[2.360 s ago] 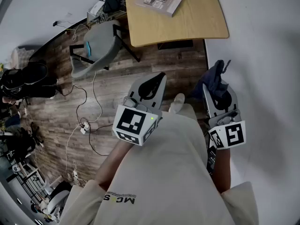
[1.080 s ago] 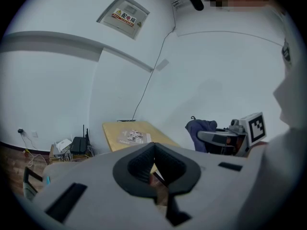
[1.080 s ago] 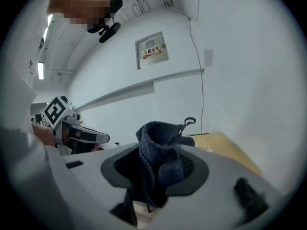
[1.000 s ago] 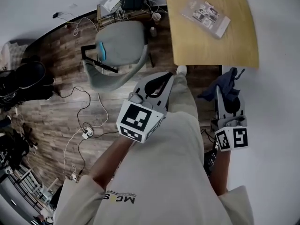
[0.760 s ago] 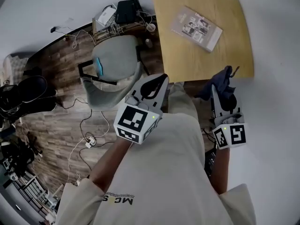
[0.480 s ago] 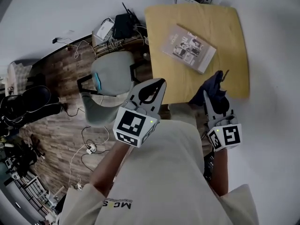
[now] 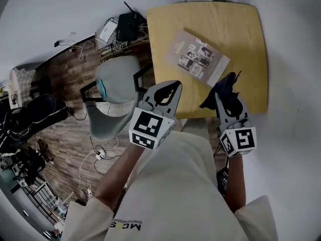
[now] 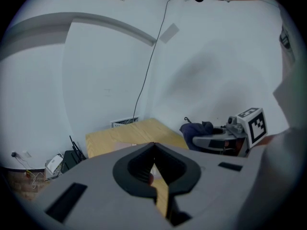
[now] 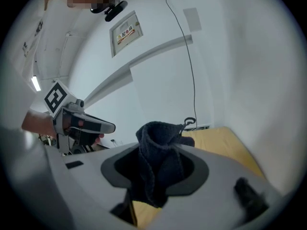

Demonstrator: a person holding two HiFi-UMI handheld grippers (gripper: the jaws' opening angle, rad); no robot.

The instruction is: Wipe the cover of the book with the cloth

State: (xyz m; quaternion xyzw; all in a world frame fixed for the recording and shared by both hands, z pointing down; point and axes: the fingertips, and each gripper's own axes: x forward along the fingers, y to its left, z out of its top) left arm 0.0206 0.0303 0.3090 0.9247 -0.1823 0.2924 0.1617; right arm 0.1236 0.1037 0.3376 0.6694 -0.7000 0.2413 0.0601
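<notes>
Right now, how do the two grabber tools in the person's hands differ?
The right gripper is shut on a dark cloth; the left gripper is shut on nothing. In the head view the left gripper aims at the left end of the book, the right gripper at its right end. Both carry a marker cube and point toward the wooden table.

Print on the book (image 7: 196, 56) cover is too small to read. The lower end of the cloth (image 9: 160, 162) is hidden between the right gripper (image 7: 224, 97) jaws (clamped on it). The wall sign (image 9: 125, 31) lettering is blurred
</notes>
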